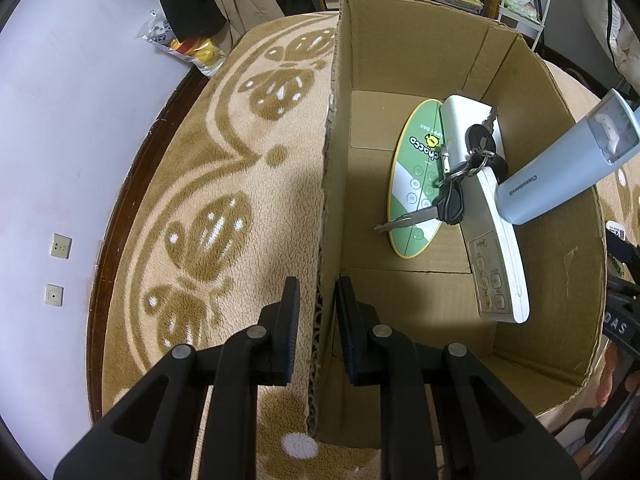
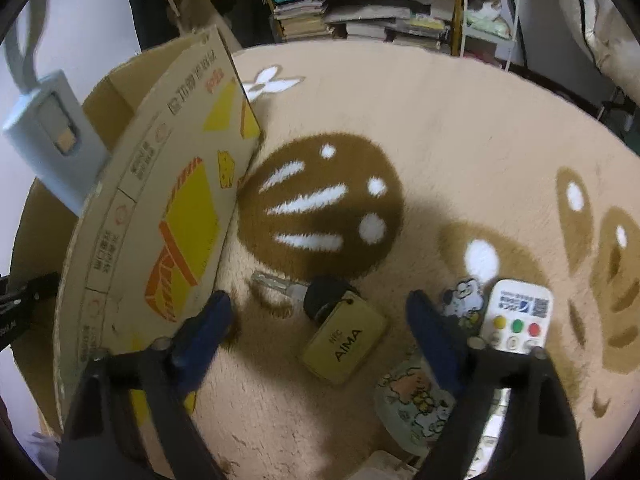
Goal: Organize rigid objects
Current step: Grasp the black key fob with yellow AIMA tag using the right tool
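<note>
In your left view the left gripper (image 1: 318,320) pinches the cardboard box (image 1: 532,216) wall at six o'clock; in your right view, wide-open right gripper (image 2: 320,316) straddles the stiff, light key tag (image 2: 345,340)—grip its flat edges.

The cardboard box (image 1: 552,184) stands on the rug (image 1: 192,184); keys (image 1: 460,184) lie on a remote (image 1: 500,264) inside; right of it, a key tag (image 2: 344,340).
</note>
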The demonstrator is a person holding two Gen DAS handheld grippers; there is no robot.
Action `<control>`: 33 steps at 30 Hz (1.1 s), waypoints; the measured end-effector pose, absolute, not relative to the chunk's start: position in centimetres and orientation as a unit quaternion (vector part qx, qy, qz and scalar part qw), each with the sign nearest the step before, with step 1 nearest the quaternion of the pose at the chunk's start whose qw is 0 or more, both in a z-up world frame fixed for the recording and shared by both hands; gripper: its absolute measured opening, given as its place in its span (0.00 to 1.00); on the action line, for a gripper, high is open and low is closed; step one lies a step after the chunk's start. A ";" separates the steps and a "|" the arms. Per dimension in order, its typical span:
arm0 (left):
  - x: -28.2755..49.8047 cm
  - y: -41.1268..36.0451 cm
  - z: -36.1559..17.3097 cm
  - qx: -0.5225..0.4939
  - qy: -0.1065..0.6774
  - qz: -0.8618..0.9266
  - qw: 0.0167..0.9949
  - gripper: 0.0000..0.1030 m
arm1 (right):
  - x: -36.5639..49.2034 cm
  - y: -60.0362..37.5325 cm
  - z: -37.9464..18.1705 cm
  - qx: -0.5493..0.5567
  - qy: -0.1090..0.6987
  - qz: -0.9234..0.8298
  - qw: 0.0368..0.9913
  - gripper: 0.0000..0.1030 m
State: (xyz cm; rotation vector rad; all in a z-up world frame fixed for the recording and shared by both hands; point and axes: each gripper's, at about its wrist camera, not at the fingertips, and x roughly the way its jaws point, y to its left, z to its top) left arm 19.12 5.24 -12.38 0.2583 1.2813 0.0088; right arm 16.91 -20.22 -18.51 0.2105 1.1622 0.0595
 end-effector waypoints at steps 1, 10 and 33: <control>19.1 5.2 -12.4 0.120 0.596 0.004 0.794 0.18 | 17.0 -20.1 -18.7 0.092 0.551 0.030 0.829 0.77; 19.2 5.1 -12.3 0.120 0.596 0.004 0.794 0.18 | 17.4 -18.3 -20.0 0.031 0.560 0.003 0.828 0.61; 19.2 5.1 -12.5 0.125 0.595 0.007 0.794 0.18 | 16.6 -21.2 -17.1 0.090 0.509 -0.007 0.856 0.01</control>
